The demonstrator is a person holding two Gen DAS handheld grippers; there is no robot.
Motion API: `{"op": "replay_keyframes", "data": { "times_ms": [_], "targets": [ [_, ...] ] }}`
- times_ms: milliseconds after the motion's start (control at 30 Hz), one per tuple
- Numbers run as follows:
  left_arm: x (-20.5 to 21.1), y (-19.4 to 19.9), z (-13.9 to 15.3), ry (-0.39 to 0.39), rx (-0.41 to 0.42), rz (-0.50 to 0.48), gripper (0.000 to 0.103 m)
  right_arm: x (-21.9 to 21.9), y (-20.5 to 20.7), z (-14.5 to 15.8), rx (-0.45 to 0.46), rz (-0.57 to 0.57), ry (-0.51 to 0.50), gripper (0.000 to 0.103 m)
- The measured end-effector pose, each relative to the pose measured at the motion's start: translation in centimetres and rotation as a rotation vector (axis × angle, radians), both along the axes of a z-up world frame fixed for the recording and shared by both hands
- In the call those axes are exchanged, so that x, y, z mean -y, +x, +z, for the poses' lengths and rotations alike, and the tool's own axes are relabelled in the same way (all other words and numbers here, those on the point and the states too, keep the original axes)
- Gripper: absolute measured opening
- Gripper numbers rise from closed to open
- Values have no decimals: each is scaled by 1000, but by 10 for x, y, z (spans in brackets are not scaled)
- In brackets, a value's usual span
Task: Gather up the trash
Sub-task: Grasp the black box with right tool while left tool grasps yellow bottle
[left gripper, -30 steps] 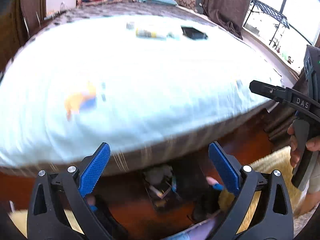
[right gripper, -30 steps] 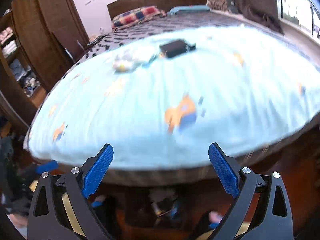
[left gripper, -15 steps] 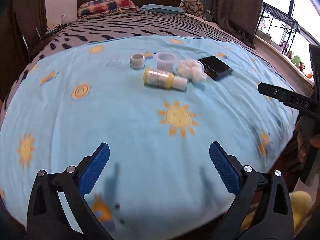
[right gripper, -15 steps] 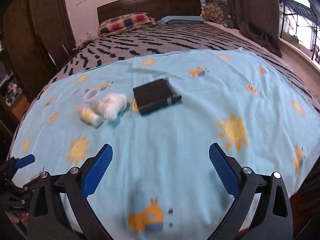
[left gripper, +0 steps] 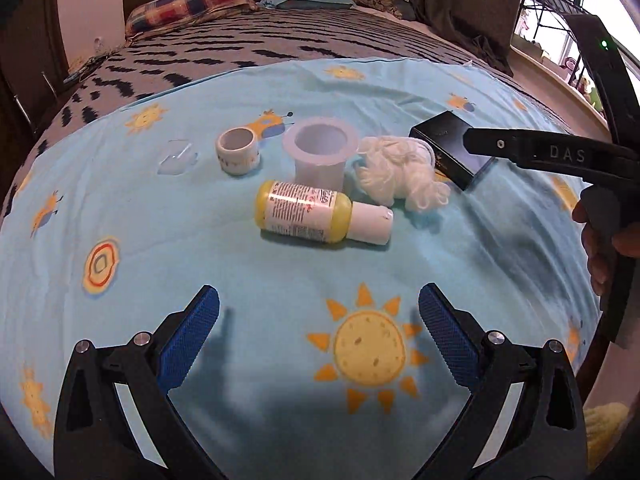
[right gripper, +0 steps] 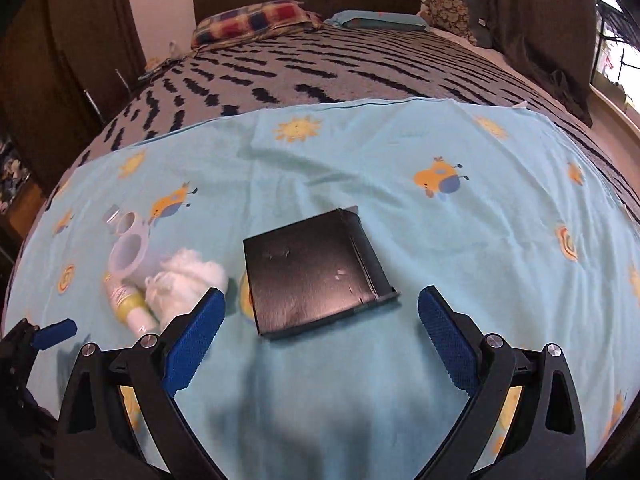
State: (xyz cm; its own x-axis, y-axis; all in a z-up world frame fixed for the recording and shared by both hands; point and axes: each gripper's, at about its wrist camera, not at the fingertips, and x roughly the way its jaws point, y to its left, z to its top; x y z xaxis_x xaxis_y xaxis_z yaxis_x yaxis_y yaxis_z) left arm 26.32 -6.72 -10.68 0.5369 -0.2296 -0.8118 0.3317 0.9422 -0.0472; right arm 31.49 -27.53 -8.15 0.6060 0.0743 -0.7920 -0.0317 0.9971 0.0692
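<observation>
Trash lies on a light blue sun-print sheet: a yellow bottle with a white cap on its side, a white plastic cup, a small tape roll, a clear plastic piece, a white crumpled wad and a black box. My left gripper is open and empty, short of the bottle. My right gripper is open and empty, just short of the black box; the box also shows in the left wrist view.
The sheet covers the foot of a bed with a grey zigzag blanket, pillows and a dark headboard. A wardrobe stands left, curtains and a window right.
Both grippers rose from below the bed's edge and moved forward over the sheet. The trash items and the black box are now much closer. Both stay open.
</observation>
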Motion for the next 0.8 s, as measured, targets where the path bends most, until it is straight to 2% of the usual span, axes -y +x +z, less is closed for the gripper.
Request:
{"op": "replay_keyframes", "data": {
  "times_ms": [167,333,533,633,700,733,767,800],
  "targets": [
    [6,16,-7,-1,-17,0,95,-7,16,-10,-45,31,-60,97],
    [14,27,-12,4,-18,-17,95,-4,24,-23,-78,41,-72,97],
    [18,41,-16,-3,-8,-25,95,-10,30,-30,-64,58,-110,95],
    [18,46,-15,-20,-3,-34,90,-17,30,-31,-44,77,-137,92],
    [17,48,-15,-24,0,-31,81,-18,29,-31,-40,83,-141,90],
    [16,48,-14,-29,2,-30,81,-18,28,-31,-39,86,-137,89],
    [16,47,-14,-31,3,-30,81,-18,27,-30,-39,86,-133,84],
    [15,45,-14,-25,4,-32,81,-18,25,-29,-39,87,-131,74]
  ]
}}
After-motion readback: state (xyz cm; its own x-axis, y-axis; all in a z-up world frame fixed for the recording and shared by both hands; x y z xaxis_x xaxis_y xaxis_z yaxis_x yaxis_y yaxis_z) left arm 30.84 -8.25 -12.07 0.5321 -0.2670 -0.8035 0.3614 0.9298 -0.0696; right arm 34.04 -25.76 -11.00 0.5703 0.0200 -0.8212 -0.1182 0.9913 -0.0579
